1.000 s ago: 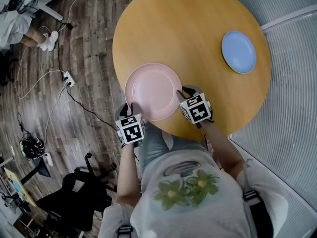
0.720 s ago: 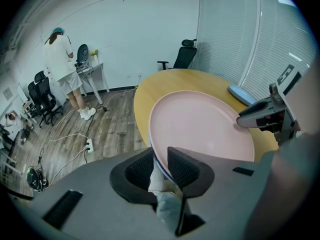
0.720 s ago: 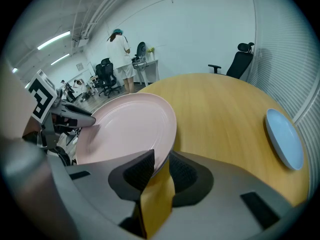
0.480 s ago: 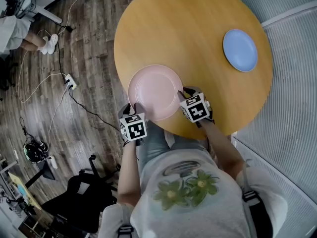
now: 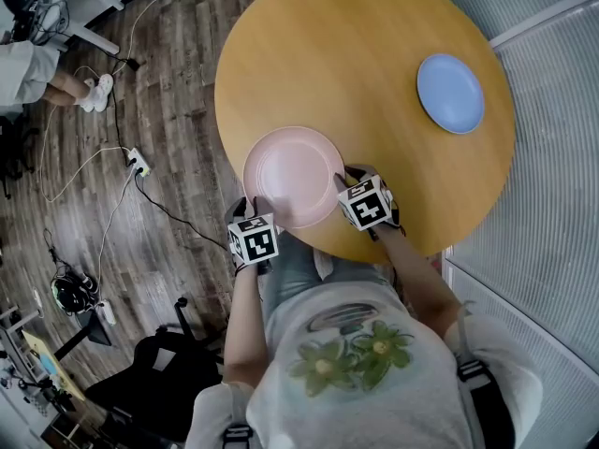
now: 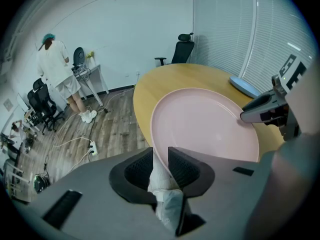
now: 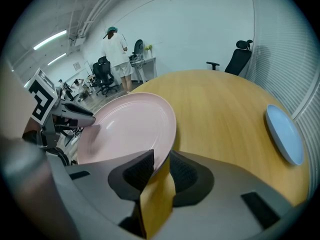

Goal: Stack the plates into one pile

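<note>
A large pink plate [image 5: 292, 176] lies over the near edge of the round wooden table [image 5: 356, 54]. My left gripper [image 5: 251, 204] is shut on the plate's near-left rim, and my right gripper [image 5: 344, 176] is shut on its right rim. In the left gripper view the pink plate [image 6: 205, 124] runs between the jaws of my left gripper [image 6: 160, 161]. In the right gripper view the pink plate [image 7: 125, 126] sits tilted in my right gripper [image 7: 161, 166], with a shadow under it. A smaller blue plate [image 5: 450, 93] rests flat at the table's far right.
Cables and a power strip [image 5: 138, 162] lie on the wood floor to the left. A black office chair [image 5: 150, 372] stands behind me. A person [image 6: 57, 69] stands at a desk across the room. Ribbed blinds [image 5: 552, 204] close off the right side.
</note>
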`<state>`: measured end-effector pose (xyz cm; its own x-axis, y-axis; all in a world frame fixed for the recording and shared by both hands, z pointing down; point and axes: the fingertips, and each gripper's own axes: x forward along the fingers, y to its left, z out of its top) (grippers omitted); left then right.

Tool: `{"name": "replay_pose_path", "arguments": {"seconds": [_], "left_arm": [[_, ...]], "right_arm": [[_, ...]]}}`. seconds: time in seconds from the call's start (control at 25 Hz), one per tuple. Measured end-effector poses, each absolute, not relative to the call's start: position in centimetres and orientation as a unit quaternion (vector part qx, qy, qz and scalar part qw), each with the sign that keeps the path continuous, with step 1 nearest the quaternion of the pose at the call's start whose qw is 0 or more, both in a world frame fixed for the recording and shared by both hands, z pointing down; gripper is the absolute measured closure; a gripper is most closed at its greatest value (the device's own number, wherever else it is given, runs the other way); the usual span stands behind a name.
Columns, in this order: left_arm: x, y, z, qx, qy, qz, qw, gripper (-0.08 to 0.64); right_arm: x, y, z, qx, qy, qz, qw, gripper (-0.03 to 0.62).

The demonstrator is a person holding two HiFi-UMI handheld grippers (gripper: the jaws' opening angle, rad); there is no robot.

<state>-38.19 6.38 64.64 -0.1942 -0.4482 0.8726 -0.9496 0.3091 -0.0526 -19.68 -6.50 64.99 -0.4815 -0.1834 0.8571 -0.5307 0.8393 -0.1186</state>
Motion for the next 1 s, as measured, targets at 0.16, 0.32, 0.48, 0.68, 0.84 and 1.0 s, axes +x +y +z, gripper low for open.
{"name": "replay_pose_path", "arguments": {"seconds": [0.16, 0.32, 0.48, 0.68, 0.84, 1.0], "left_arm": [[-38.9, 5.4, 62.3, 0.493, -0.722, 0.31, 0.373, 0.462], [-38.5, 3.9, 59.3, 0.506, -0.737, 0.294, 0.339, 0.466], [-36.2, 2.1, 56.6, 0.53, -0.739, 0.274, 0.313, 0.501], [-31.1, 0.5, 54.4, 0.569, -0.722, 0.258, 0.297, 0.531], [-25.8, -0.8, 53.7, 0.604, -0.698, 0.244, 0.297, 0.537], [-20.4, -2.2, 53.1, 0.637, -0.673, 0.238, 0.29, 0.538]], "right_arm": [[-19.5, -6.9, 63.6, 0.217, -0.849, 0.189, 0.443, 0.486], [-18.4, -7.3, 61.8, 0.227, -0.86, 0.194, 0.413, 0.488], [-16.3, -7.7, 59.7, 0.225, -0.875, 0.201, 0.378, 0.52], [-11.6, -7.9, 57.3, 0.231, -0.885, 0.202, 0.349, 0.535], [-7.0, -8.1, 56.7, 0.251, -0.882, 0.204, 0.343, 0.537], [-2.3, -8.1, 56.5, 0.271, -0.875, 0.21, 0.341, 0.537]]}}
